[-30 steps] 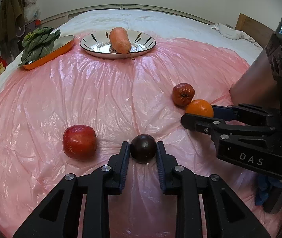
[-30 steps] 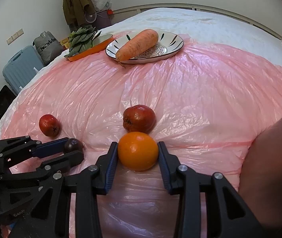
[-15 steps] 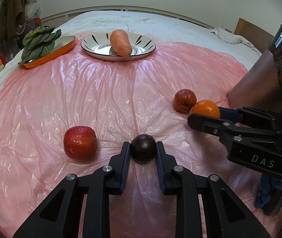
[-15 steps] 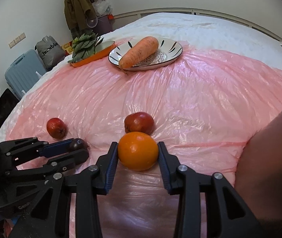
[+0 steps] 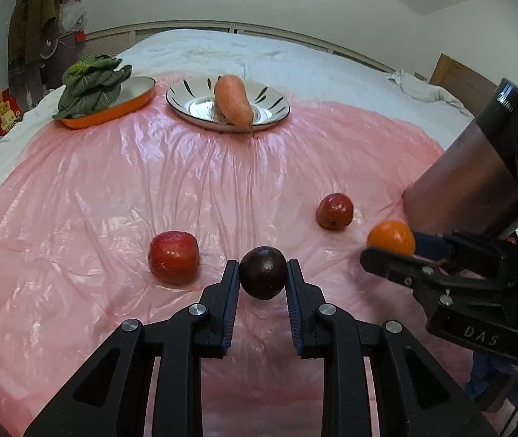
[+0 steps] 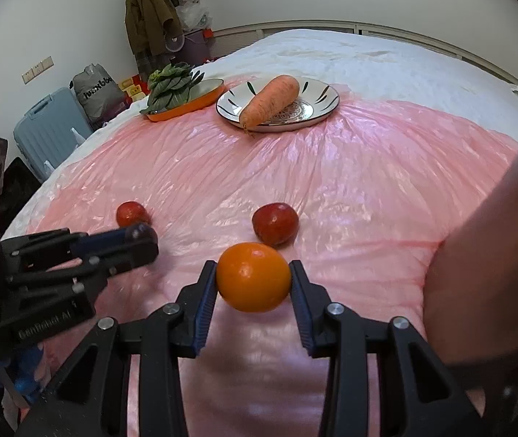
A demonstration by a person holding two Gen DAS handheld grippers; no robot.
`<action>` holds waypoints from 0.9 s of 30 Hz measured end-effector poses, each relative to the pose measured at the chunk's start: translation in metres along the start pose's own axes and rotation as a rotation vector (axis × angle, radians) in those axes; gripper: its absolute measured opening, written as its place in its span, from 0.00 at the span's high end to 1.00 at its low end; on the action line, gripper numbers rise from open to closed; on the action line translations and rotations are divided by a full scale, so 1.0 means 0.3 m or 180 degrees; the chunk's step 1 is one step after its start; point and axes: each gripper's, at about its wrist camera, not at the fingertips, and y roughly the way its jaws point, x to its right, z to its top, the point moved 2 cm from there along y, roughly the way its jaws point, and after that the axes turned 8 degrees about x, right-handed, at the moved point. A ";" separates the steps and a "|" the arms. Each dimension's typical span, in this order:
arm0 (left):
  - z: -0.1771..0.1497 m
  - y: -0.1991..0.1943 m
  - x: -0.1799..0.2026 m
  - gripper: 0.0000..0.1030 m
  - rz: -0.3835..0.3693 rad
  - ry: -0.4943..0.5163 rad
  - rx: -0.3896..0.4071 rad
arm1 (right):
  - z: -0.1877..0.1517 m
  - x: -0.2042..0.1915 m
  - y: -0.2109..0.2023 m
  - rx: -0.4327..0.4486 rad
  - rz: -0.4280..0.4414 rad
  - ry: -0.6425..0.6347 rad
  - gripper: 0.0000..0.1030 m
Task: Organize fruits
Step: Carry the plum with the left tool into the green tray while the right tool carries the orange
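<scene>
Pink plastic sheeting [image 5: 120,189] lies crinkled over a bed with a white cover [image 5: 222,47], and everything sits on it. At the far edge stand two dishes just beside each other. The orange dish [image 5: 113,109] holds a bunch of dark leafy greens [image 5: 91,83], heaped toward its left end so that the right part of the dish shows bare. The white plate [image 5: 189,98], painted with dark strokes round its rim, holds one carrot [image 5: 231,100] lying across the middle, its thin tip reaching past the near rim toward the sheeting.

Nearer the cameras, the left gripper [image 5: 263,273] is clamped on a dark plum [image 5: 262,273], both blue pads pressed against its sides; the plum looks clear of the sheeting. The right gripper [image 6: 253,282] is clamped the same way on an orange [image 6: 253,280], which fills the gap between its fingers and also looks lifted off the sheeting. Seen from the left wrist, the orange shows at the tip of the right gripper, off to the right.

Two red fruits lie loose on the plastic, in no dish. A red apple [image 5: 174,256] rests just left of the plum. A smaller red fruit [image 5: 334,211] sits between the two grippers and a little beyond them, near the orange but apart from it.

A bare forearm [image 6: 488,247] fills the right side of the right wrist view. Beyond the bed, a green coat [image 6: 148,18] hangs on the wall and a blue suitcase [image 6: 46,131] stands on the floor.
</scene>
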 end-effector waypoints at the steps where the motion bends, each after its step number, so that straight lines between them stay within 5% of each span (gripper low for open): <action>1: 0.004 -0.008 -0.001 0.79 -0.0009 -0.0012 0.0008 | -0.004 -0.003 -0.016 0.0006 0.0003 0.0005 0.65; 13: -0.029 -0.194 0.053 0.79 0.0006 -0.0022 0.0058 | -0.115 -0.038 -0.264 0.0125 0.0123 0.0174 0.65; 27: -0.145 -0.337 0.391 0.79 -0.0381 0.0211 -0.0064 | -0.293 0.090 -0.592 0.0258 -0.0055 0.0360 0.65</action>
